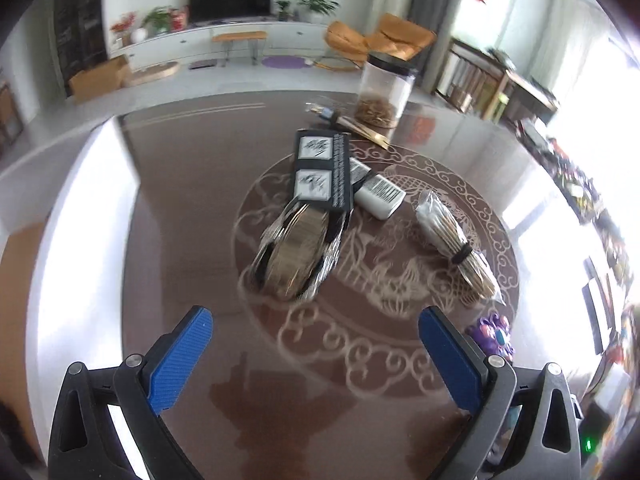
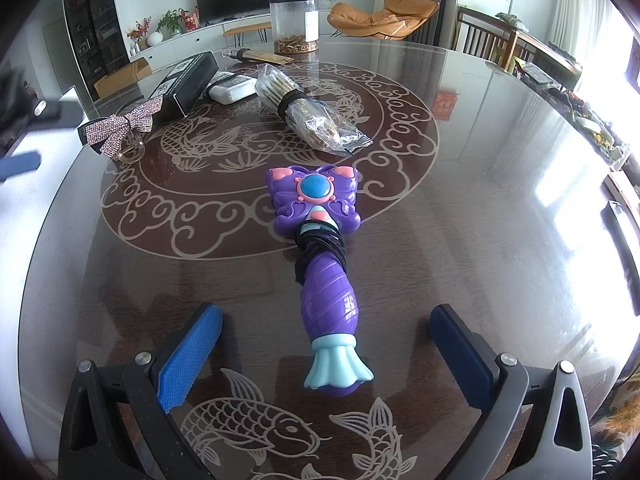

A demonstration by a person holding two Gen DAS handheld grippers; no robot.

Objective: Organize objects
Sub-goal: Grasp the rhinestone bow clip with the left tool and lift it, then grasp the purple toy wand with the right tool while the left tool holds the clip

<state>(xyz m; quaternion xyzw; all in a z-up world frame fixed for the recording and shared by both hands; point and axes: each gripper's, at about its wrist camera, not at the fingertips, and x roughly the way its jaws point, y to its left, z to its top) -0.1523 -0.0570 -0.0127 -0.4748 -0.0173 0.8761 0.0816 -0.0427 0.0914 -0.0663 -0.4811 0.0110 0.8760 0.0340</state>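
Observation:
A purple butterfly toy wand with black cord wound round its neck lies on the round dark table. Its pale blue tail end sits between the fingers of my right gripper, which is open and not touching it. My left gripper is open too, held above the table just short of a sparkly bow hair clip. Behind the clip lie a black box and a white barcoded pack. A bagged bundle of cotton swabs lies to the right of them.
A clear lidded jar and a thin brown packet stand at the table's far side. The toy wand shows at the right in the left wrist view. Chairs and clutter line the right edge.

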